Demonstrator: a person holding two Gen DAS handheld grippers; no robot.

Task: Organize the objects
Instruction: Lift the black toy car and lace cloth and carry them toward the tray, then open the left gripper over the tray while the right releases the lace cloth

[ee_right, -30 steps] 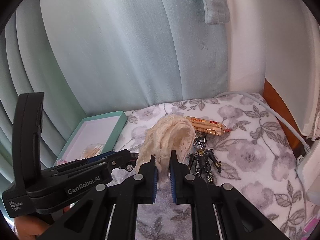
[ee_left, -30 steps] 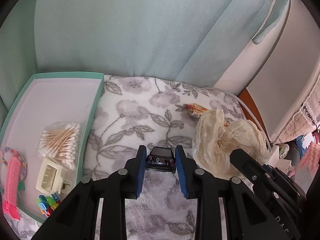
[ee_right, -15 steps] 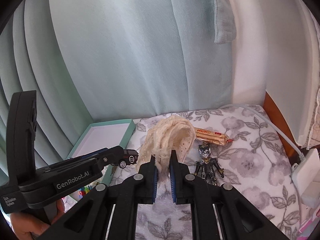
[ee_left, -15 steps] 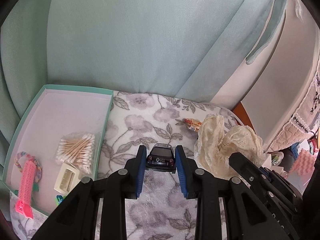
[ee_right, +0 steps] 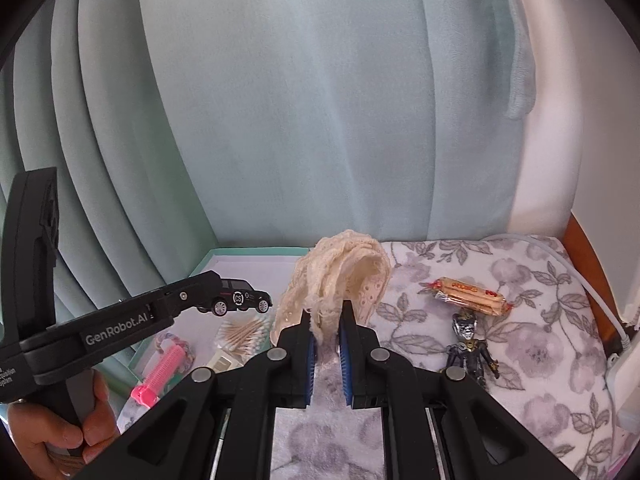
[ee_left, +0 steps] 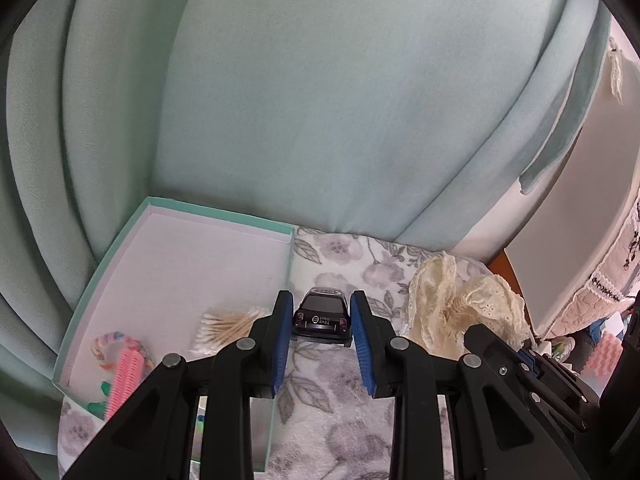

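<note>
The left gripper point(ee_left: 320, 320) has its fingers closed on the sides of a toy car point(ee_left: 321, 317), held in the air at the edge of the box point(ee_left: 100, 276), likely to be set down beside the swabs point(ee_right: 244, 330) and comb point(ee_right: 162, 372). The right gripper point(ee_right: 325, 334) pinches a lace cloth point(ee_right: 340, 276) by a fold, lifting it off the surface point(ee_right: 540, 340), where a snack point(ee_right: 470, 292) and figurine point(ee_right: 470, 346) wait unsorted.

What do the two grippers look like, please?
Both are black plastic. Each gripper, left and right, has two fingers with ribbed blue pads and round silver pivot pins. The left one's side carries white "GenRobot.AI" lettering. No cables or sleeves show.
</note>
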